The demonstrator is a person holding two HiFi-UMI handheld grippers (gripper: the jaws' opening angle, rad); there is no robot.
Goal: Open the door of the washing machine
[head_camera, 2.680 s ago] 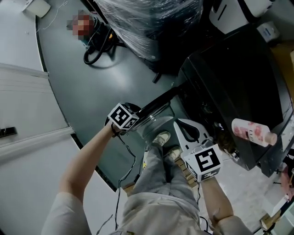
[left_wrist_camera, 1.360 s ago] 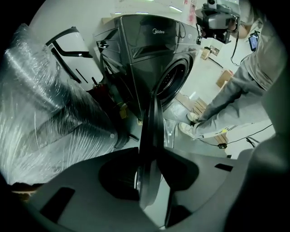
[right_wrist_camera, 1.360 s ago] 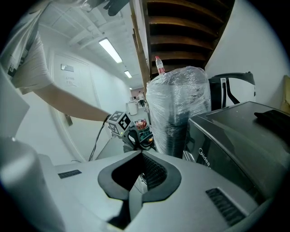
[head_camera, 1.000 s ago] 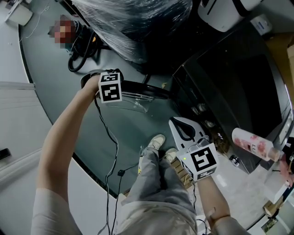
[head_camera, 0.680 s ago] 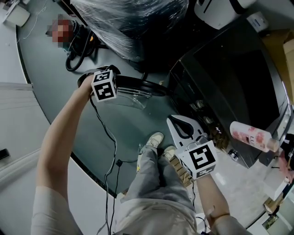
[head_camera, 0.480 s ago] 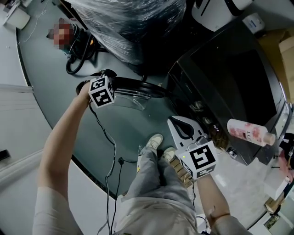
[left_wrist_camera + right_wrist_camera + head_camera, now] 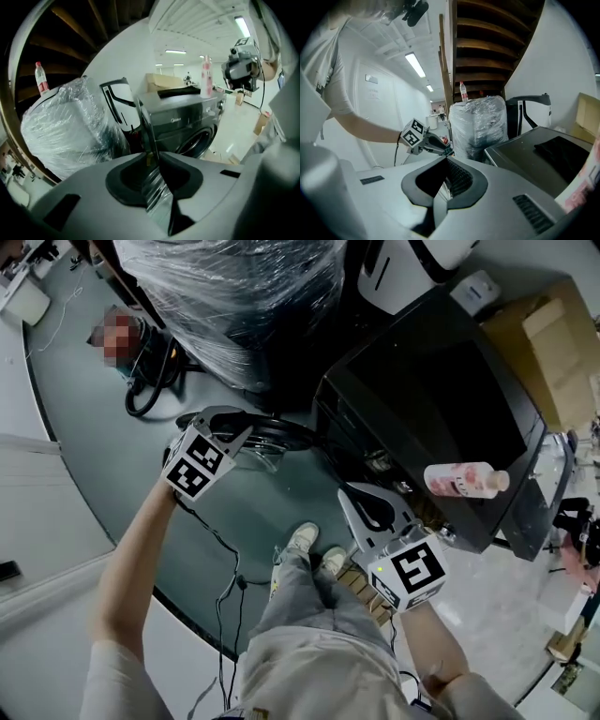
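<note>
Head view overhead, gripper views low, sharing washing machine [image 7: 422, 399]

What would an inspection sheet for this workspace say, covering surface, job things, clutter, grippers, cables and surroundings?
Surface: grey floor, smooth.
Job's things: black washing machine, its door swung open.
Clutter: pink bottle standing on the machine's top; cardboard box beyond it.
Grippers: left gripper at the door's edge, jaws have just been closing to a narrow gap, grip cannot be told; right gripper shut, empty, apart from the door.
Cables: thin cable hanging from the left gripper; thick black cable looped on the floor.
Surroundings: film-wrapped bundle, white appliance behind the machine.
</note>
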